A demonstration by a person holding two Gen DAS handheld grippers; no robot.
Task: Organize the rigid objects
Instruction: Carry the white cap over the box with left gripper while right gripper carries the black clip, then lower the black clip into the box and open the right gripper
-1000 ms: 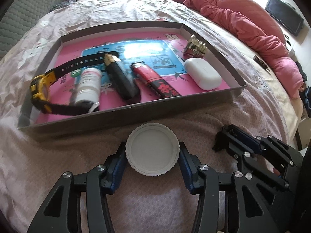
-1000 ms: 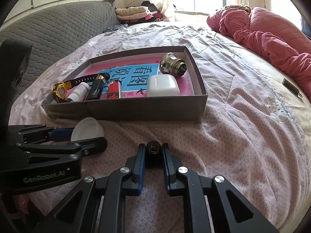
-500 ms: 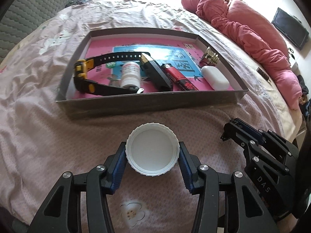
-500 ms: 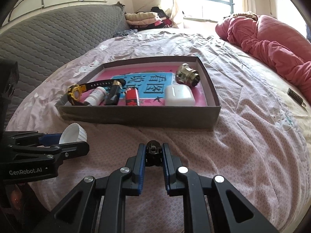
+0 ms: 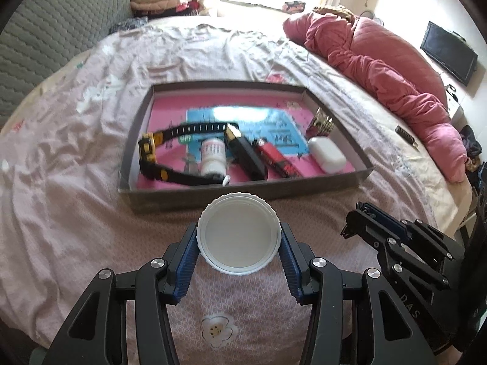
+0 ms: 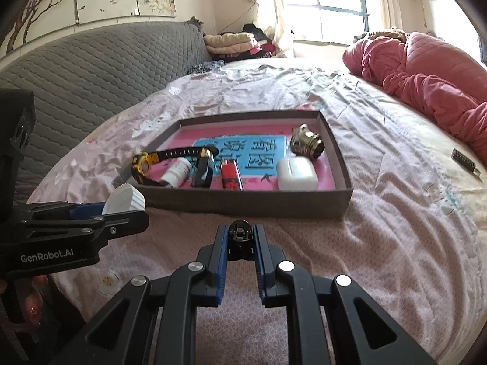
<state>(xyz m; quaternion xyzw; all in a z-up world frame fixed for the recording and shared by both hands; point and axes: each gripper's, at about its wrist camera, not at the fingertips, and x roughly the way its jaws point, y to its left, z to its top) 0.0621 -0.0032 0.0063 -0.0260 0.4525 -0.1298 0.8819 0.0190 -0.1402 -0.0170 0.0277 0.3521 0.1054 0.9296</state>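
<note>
My left gripper (image 5: pixel 239 231) is shut on a white ribbed plastic lid (image 5: pixel 239 238), held above the bedsheet just short of the tray's near wall. In the right wrist view the lid (image 6: pixel 126 197) sits at the left in the left gripper (image 6: pixel 121 211). My right gripper (image 6: pixel 241 231) is shut on a small black object (image 6: pixel 241 238) with a metal top, like a lighter. The grey tray (image 5: pixel 243 196) with pink lining holds a yellow-black watch (image 5: pixel 152 152), a white bottle (image 5: pixel 213 158), a black lighter (image 5: pixel 246 158), a red lighter (image 5: pixel 277 161), a white case (image 5: pixel 327 155) and a brass fitting (image 5: pixel 322 121).
The tray (image 6: pixel 243 205) lies on a pink-patterned bedsheet. A crumpled pink duvet (image 5: pixel 380 57) runs along the right. A grey quilted headboard (image 6: pixel 91 70) stands on the left. A small dark bar (image 6: pixel 464 161) lies on the sheet at the right.
Both grippers have risen and drawn back from the tray, which now looks smaller and farther off. The lid and the small black object stay gripped.
</note>
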